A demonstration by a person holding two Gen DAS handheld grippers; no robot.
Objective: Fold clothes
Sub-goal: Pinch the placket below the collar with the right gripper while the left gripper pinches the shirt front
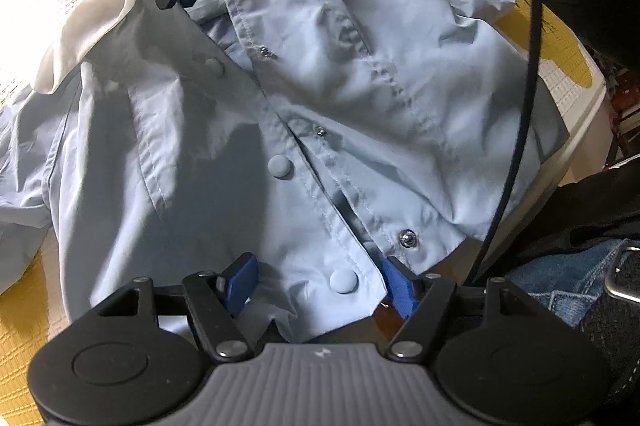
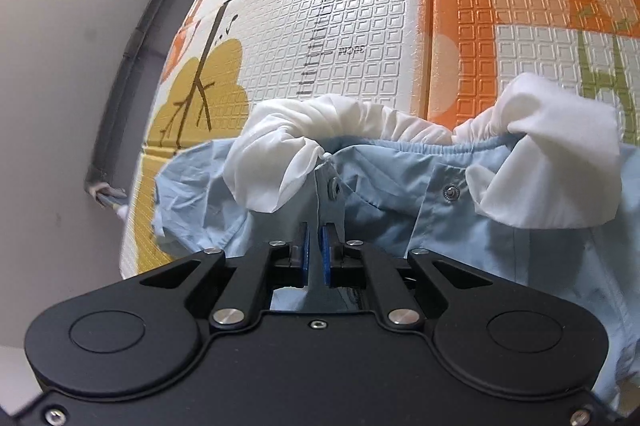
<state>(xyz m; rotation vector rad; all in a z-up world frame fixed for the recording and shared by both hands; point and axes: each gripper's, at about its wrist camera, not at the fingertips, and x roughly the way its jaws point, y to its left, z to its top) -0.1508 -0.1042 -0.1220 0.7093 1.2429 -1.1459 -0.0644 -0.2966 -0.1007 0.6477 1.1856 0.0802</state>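
Item: pale blue snap-front cotton shirt (image 1: 328, 97) with a white ruffled collar (image 2: 340, 129), lying rumpled and face up on a textured foam play mat (image 2: 360, 25) printed in white, orange and yellow.

Right tool (image 2: 315, 254): blue pads pressed together on the shirt's placket edge just below the collar, one metal snap (image 2: 333, 189) directly ahead of the tips.

Left tool (image 1: 320, 286): jaws well apart, straddling the shirt's lower hem; cloth lies between the blue pads, neither pressing it. A covered snap button (image 1: 344, 281) sits between them.

Black cable (image 1: 528, 65) hangs at the left tool's right side.
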